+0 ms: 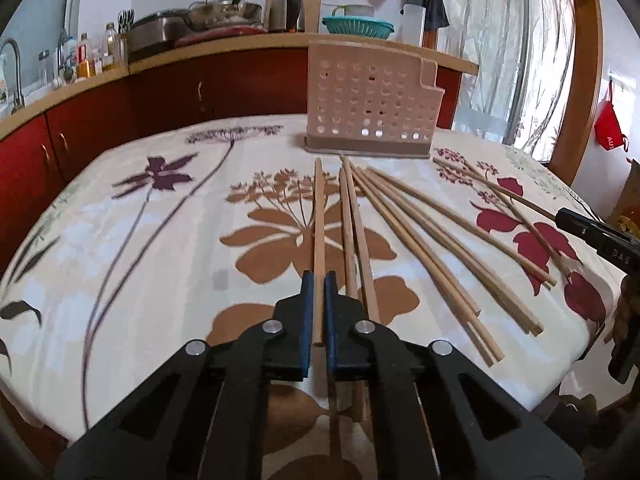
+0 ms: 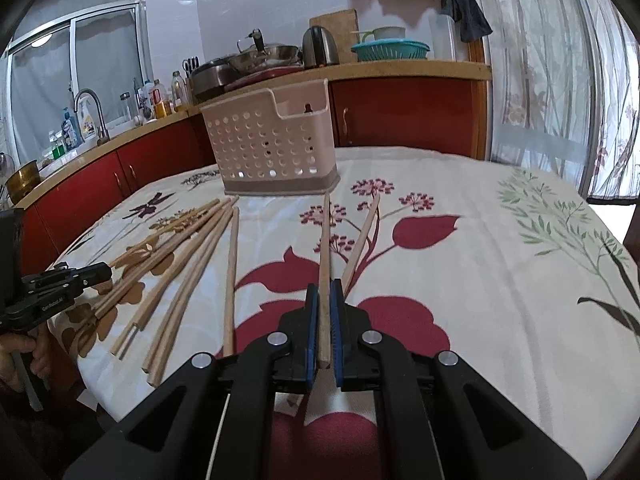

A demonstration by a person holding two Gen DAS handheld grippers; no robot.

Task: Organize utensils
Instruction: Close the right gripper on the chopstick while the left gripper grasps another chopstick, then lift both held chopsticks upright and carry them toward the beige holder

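Here, one chopstick (image 1: 319,216) is clamped between the blue pads of the left gripper (image 1: 319,280), low in the frame's centre. A second chopstick (image 2: 325,256) is pinched likewise by the right gripper (image 2: 325,286). The loose chopsticks (image 1: 432,248) are fanned over the tablecloth (image 1: 120,240), right of centre in the left view. A perforated holder (image 1: 372,108) stands upright at the table's far side, upper centre.

Black grippers (image 1: 319,280); blue pads (image 1: 307,320)
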